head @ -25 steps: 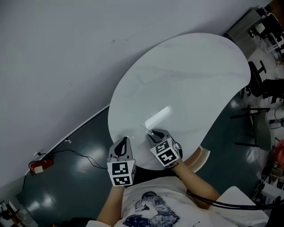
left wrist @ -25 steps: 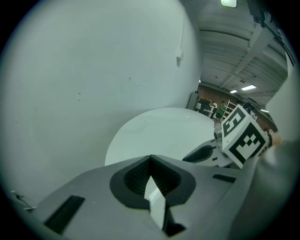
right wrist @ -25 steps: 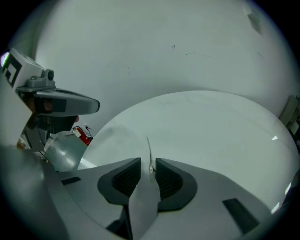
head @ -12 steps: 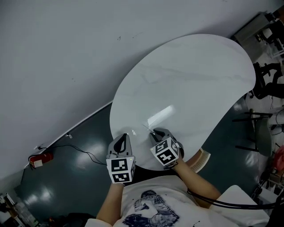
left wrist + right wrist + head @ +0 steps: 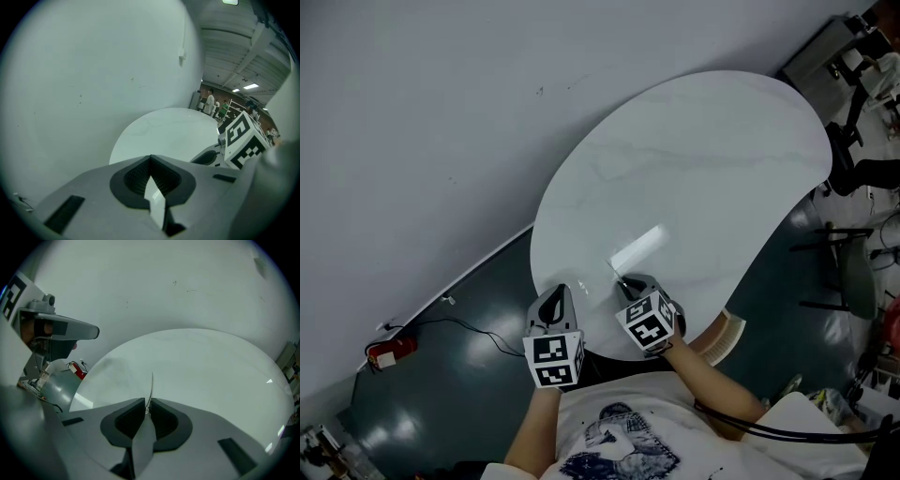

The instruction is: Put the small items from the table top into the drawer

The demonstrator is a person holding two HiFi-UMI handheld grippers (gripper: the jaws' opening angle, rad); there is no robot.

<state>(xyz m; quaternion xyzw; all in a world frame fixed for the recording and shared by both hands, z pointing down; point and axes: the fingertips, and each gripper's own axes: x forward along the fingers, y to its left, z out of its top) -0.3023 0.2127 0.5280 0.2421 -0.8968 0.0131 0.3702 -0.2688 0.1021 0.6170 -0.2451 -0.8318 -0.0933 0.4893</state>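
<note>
Right claw (image 5: 148,404), whose jaws have just been closing, pinches a thin sliver (image 5: 151,385) by one end at the near edge of the surface (image 5: 703,169); so slight a hold could let it twist free.

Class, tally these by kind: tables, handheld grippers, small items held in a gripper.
Table: 1
Grippers: 2 (left gripper, shut, empty; right gripper, jaws have just been closing onto the sliver)
Thin sliver: 1
Total: 4
</note>
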